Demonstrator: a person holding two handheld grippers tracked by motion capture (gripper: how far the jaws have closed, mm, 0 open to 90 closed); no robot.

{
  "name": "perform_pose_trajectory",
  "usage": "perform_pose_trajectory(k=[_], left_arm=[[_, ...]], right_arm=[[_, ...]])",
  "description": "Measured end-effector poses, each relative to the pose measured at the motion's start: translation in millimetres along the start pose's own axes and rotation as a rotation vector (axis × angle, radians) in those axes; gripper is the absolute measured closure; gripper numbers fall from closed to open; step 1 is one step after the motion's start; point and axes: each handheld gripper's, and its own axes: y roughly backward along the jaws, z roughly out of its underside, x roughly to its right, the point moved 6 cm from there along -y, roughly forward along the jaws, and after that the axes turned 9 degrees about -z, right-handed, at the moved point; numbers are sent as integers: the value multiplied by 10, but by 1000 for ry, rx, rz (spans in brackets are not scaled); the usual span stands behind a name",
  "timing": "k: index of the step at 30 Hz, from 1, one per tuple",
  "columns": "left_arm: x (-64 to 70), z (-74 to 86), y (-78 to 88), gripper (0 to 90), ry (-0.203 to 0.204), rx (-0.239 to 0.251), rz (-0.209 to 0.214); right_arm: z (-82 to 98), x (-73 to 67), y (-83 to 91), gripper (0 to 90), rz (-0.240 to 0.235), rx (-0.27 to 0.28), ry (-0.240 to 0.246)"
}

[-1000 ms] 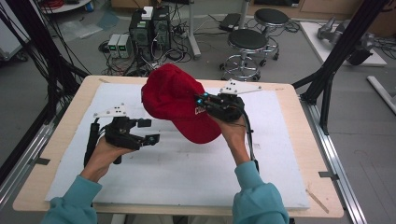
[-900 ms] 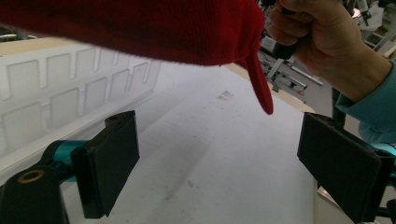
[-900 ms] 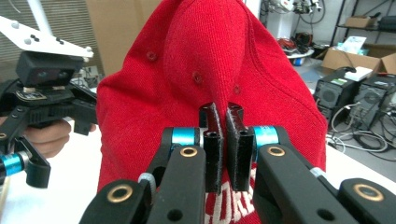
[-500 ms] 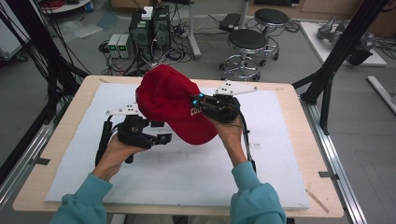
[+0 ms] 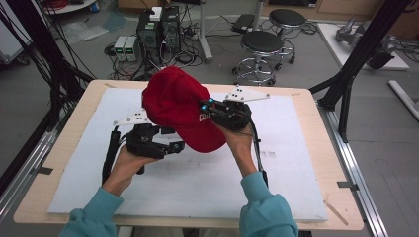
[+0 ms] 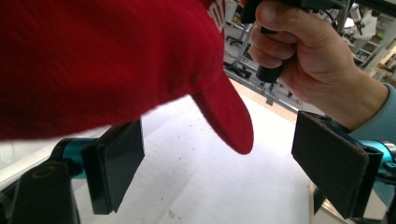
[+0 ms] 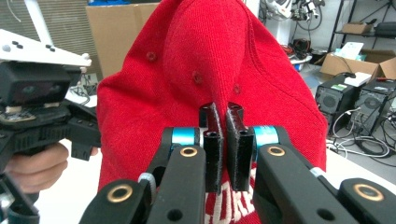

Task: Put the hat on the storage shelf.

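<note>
A red cap (image 5: 180, 108) hangs in the air above the middle of a table (image 5: 316, 163), lifted clear of the white mat (image 5: 197, 182) that covers most of the tabletop. White lettering shows on the cap's front, partly hidden. Its brim points down and toward the person.

The right gripper (image 5: 213, 109) holds the cap: in the right gripper view its two black jaws are pressed together on a fold of the red fabric (image 7: 210, 56), with the crown rising above them and small stitched eyelets visible on the cloth.

The left gripper (image 5: 173, 143) sits low and to the left, just beneath the cap's edge. In the left gripper view its jaws stand wide apart, with nothing pinched. The brim tip (image 6: 233, 126) hangs in the gap between them, touching neither pad, and the crown fills the top of that view, over the left jaw. Beyond it, the person's right hand (image 6: 303, 56) grips its handle.

Both forearms wear teal sleeves (image 5: 267, 212).

Behind the table stand two round stools (image 5: 262, 44) and computer towers (image 5: 158, 24) on a grey floor.
</note>
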Motion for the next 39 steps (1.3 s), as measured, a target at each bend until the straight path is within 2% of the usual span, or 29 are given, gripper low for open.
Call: perform_pose_trajectory(k=[4,6,11,16,18,33,39], left_arm=[[24,51,-61,175,-20,-4,-43],[32,51,-67,194,-17,-1,-41],[68,32,-83,278,-8,43,-36],[67,32,-93,332,-2,50,-33],[67,16,-87,369,10,68,-29],[58,-18,-39,687,15,101,-37],[67,-16,-37,775,28,103,-20]], right_arm=[[1,-4,-11,866,4,9,-6],[-2,-6,-18,866,9,12,-6],[-3,-4,-19,866,13,15,-8],[-10,-19,-19,866,4,24,-13],[-12,-27,-24,866,1,28,-12],[37,-35,-63,866,-7,46,-34],[40,-48,-75,865,-10,40,-32]])
